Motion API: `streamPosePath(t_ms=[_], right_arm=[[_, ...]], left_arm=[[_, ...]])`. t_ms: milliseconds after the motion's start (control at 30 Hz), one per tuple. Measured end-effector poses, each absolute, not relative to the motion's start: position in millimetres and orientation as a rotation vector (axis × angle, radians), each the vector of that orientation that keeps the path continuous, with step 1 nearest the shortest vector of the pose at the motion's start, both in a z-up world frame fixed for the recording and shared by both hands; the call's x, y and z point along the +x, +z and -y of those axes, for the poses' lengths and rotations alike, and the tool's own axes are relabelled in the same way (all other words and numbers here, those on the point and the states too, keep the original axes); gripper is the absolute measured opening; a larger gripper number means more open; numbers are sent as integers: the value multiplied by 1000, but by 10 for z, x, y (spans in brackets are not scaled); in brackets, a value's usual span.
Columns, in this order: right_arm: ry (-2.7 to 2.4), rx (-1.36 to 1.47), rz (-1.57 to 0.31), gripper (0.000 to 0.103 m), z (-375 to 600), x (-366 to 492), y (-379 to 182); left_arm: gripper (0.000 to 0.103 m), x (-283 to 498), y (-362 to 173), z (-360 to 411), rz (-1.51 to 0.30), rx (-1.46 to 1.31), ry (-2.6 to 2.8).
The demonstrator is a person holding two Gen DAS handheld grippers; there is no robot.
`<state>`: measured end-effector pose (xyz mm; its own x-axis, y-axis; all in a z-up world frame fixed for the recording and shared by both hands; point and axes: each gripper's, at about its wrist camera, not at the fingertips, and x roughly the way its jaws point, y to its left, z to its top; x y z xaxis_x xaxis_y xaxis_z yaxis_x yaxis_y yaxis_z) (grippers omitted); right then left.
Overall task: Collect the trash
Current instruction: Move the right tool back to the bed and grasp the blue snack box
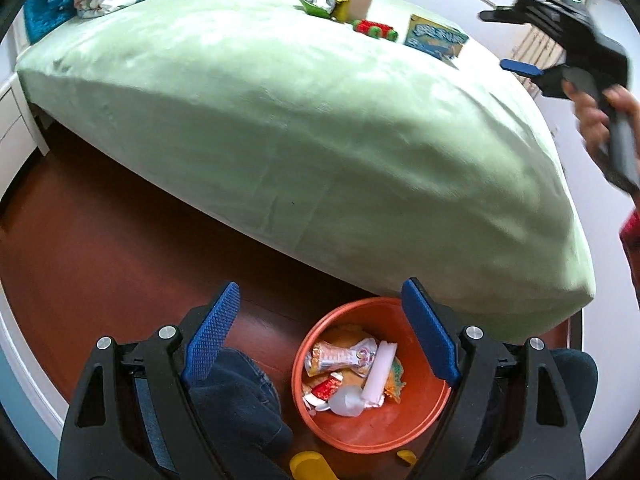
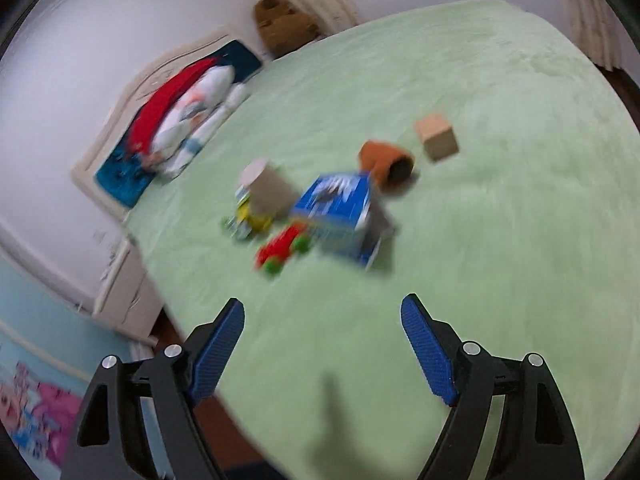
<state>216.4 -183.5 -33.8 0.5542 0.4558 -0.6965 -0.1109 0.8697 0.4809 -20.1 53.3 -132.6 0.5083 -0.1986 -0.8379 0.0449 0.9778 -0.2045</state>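
Both my grippers spread wide and empty, trash split between bin and bed.

The green bed (image 1: pixel 280 128) fills most of both views. In the left view my left gripper (image 1: pixel 320 336) hangs over the orange bin (image 1: pixel 420 416) at bottom centre, wrappers (image 1: pixel 344 356) lying inside it. In the blurred right view my right gripper (image 2: pixel 322 344) sits at the bottom, and mid-frame on the bed lie a blue box (image 2: pixel 340 212), a paper cup (image 2: pixel 268 188) and a red-green wrapper (image 2: pixel 284 248).
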Motion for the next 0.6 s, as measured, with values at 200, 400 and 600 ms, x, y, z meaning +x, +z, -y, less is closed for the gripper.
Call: streamPosePath(t_ms=[200, 400, 600], right_arm=[[312, 581, -967, 69, 1885, 2686, -556], [354, 735, -995, 29, 1871, 2766, -727], [403, 651, -939, 12, 1794, 2521, -512]], left_arm=[[81, -186, -1288, -596, -1008, -172, -139], [81, -182, -1334, -621, -1024, -204, -151], [81, -229, -1335, -547, -1023, -196, -188]])
